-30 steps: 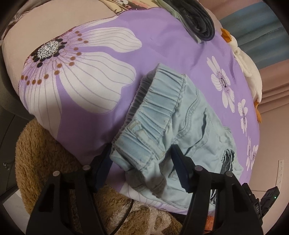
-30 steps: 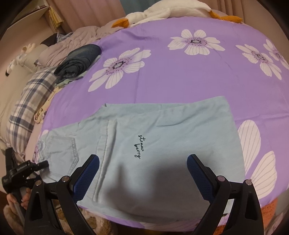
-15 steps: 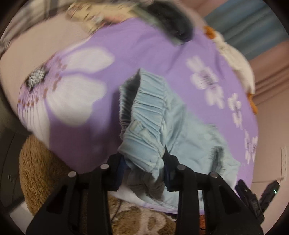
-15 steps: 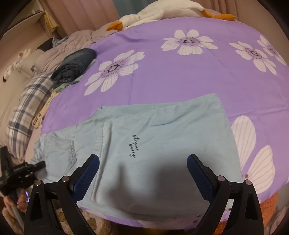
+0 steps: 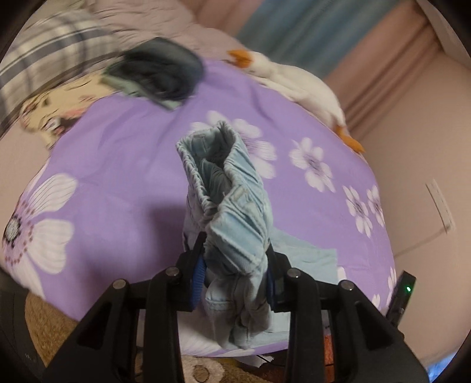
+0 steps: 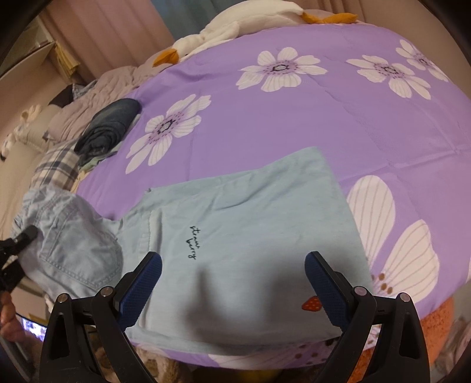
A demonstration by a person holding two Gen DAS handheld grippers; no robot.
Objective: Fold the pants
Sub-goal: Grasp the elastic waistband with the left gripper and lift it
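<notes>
Light blue denim pants lie on the purple flowered bedspread, legs flat with black script lettering on them. My left gripper is shut on the elastic waistband and holds it raised above the bed; the lifted waist end also shows at the left of the right wrist view. My right gripper is open and empty, hovering over the leg part near the bed's front edge.
A folded dark garment lies on the bed's far left. A white plush goose lies along the far edge. Plaid and grey bedding sits at the left. A brown rug is below the bed edge.
My left gripper closed on the waistband and lifted it up off the bed, tilting upward. My right gripper stayed open and moved slightly lower over the legs.
</notes>
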